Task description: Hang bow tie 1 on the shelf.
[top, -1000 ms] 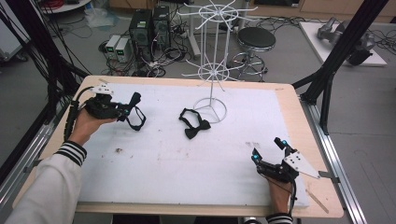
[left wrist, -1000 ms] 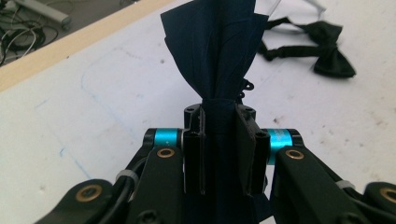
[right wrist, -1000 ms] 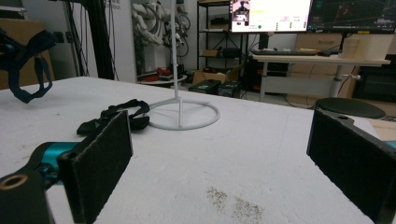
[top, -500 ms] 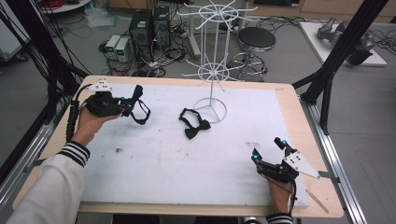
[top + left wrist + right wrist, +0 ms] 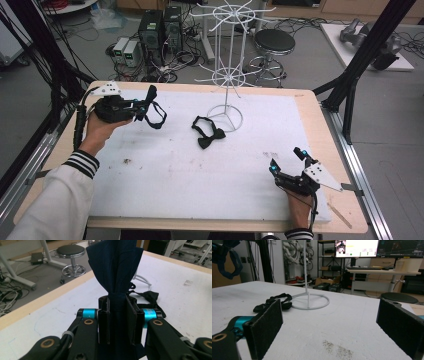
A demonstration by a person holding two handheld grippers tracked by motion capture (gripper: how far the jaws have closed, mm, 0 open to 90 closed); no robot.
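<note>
The left gripper (image 5: 145,102) hangs above the table's far left corner and is clamped on a dark blue bow tie (image 5: 113,267). In the left gripper view the two pads press the tie's narrow knot from either side, and its pleated wing fans out above the jaws. From the high view the tie's neck strap (image 5: 157,116) droops in a loop just past the jaw tips, clear of the white mat (image 5: 165,185).

A second bow tie, black (image 5: 208,134), lies flat on the mat near the middle of the table, just beside the ring base of the white wire stand (image 5: 226,116), well apart from both grippers.

The right gripper (image 5: 289,161) sits by the table's near right corner, low over the mat, with its jaws spread wide and nothing between them. In the right gripper view the black tie (image 5: 274,302) and the stand's base (image 5: 309,301) lie well ahead of its pads, toward the left pad's side
</note>
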